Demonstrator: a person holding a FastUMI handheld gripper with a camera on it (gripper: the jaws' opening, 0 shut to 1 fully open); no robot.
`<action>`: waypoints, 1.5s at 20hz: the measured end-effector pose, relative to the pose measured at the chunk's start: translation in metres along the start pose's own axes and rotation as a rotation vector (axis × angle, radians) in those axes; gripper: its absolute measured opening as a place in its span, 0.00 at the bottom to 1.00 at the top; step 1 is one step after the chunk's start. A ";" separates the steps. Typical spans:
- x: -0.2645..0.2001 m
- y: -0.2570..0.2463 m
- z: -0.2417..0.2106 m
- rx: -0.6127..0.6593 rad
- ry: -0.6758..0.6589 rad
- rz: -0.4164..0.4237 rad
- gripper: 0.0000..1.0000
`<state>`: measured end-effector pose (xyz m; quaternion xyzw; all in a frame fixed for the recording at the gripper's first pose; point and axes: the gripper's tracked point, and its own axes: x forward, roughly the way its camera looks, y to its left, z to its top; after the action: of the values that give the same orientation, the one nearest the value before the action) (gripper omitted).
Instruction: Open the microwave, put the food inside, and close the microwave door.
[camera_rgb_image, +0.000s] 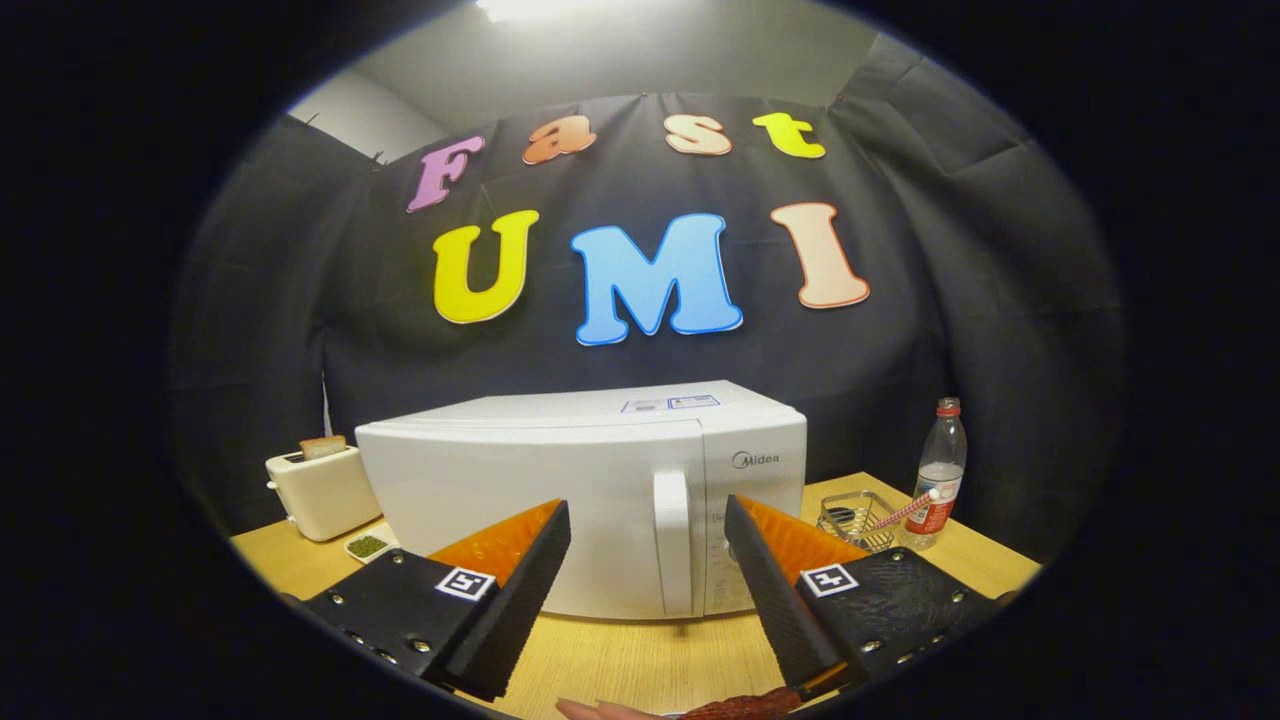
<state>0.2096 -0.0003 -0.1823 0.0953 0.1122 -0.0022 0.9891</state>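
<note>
Gripper (648, 575): fingers spread wide, nothing between them.
Microwave (560, 490): just ahead of the fingers on the wooden table (640, 660), door shut, its upright handle (673, 540) in line with the gap.
Toaster (320, 490): left of the microwave, bread in its slot.
Small dish (368, 546): beside the toaster, green bits in it.
Wire basket (855, 518): right of the microwave.
Bottle (938, 480): beyond the basket.

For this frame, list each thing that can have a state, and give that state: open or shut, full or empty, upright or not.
Microwave: door shut, handle just ahead between the fingers.
Gripper: open, fingers spread wide, holding nothing.
Toaster: upright, a slice of bread sticking out of the top.
Bottle: upright, cap on; fill level unclear.
Wire basket: upright; a striped stick leans out of it.
Small dish: holds something green.
</note>
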 end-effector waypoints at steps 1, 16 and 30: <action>0.008 -0.002 -0.008 0.020 0.031 -0.006 0.96; 0.053 -0.002 -0.055 0.011 0.134 -0.037 0.64; -0.002 0.006 -0.059 0.031 0.166 -0.059 0.15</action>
<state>0.1943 0.0169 -0.2371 0.1071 0.1965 -0.0252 0.9743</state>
